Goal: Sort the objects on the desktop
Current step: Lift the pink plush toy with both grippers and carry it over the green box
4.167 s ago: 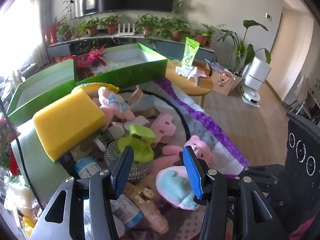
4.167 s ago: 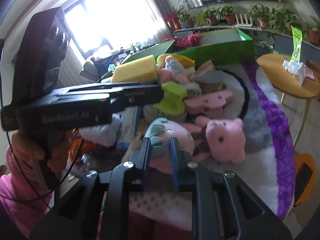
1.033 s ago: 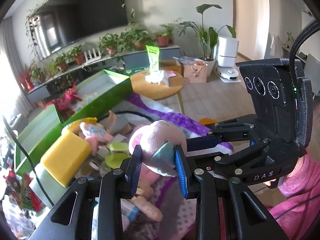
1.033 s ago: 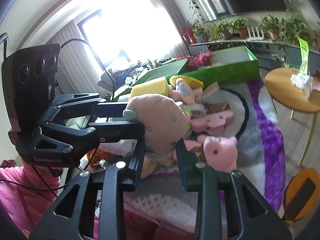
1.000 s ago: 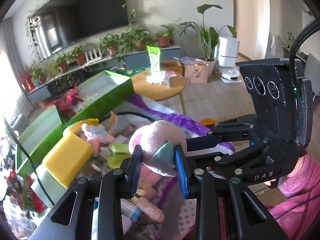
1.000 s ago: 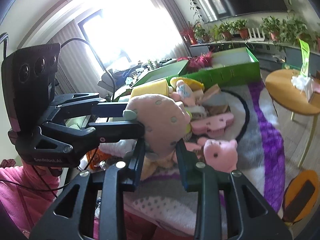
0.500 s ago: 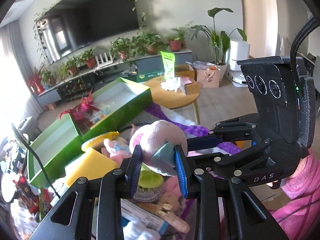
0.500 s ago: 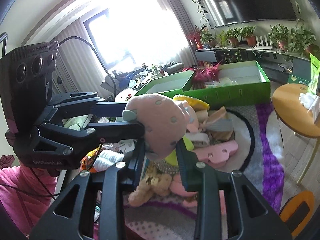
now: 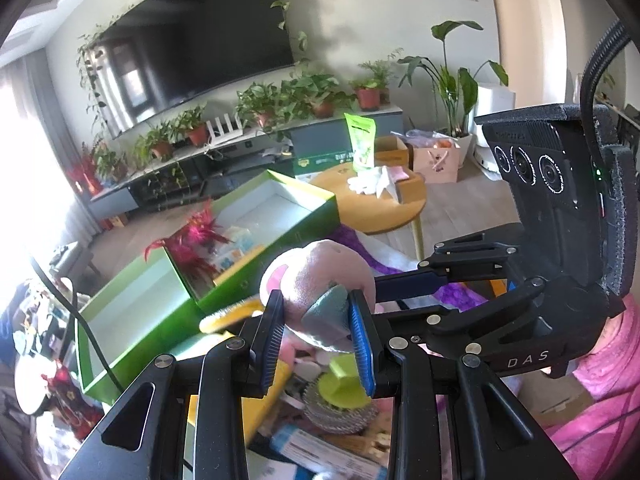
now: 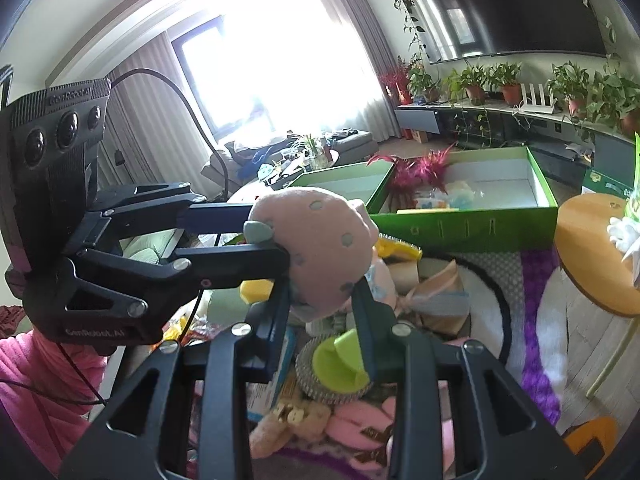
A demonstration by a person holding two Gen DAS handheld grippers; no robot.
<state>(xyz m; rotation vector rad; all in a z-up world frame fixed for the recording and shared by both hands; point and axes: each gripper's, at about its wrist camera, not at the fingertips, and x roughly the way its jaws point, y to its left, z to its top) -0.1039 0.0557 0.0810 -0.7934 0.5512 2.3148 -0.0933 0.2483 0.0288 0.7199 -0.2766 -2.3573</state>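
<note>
A pink strawberry plush toy [image 9: 320, 276] with a grey-green leaf hangs in the air above the pile, held by both grippers at once. My left gripper [image 9: 316, 316] is shut on its lower part, blue pads pressing the leaf. From the right side, the right gripper's fingers [image 9: 412, 280] reach in to the toy. In the right wrist view the same plush toy [image 10: 316, 236] sits between the fingers of my right gripper [image 10: 322, 308], which is shut on it, while the left gripper's fingers [image 10: 240, 258] clamp it from the left.
Two open green boxes [image 9: 276, 216] [image 10: 464, 228] stand behind the pile, one holding a red-pink plant. Below lie a lime holder on a silver scrubber [image 10: 340, 364], a yellow sponge [image 10: 256, 290], a small teddy [image 10: 288, 416] and pink clips. A round wooden side table [image 10: 592, 248] stands at right.
Both grippers have risen with the plush toy held between them and moved toward the green boxes. The pile now sits lower in both views.
</note>
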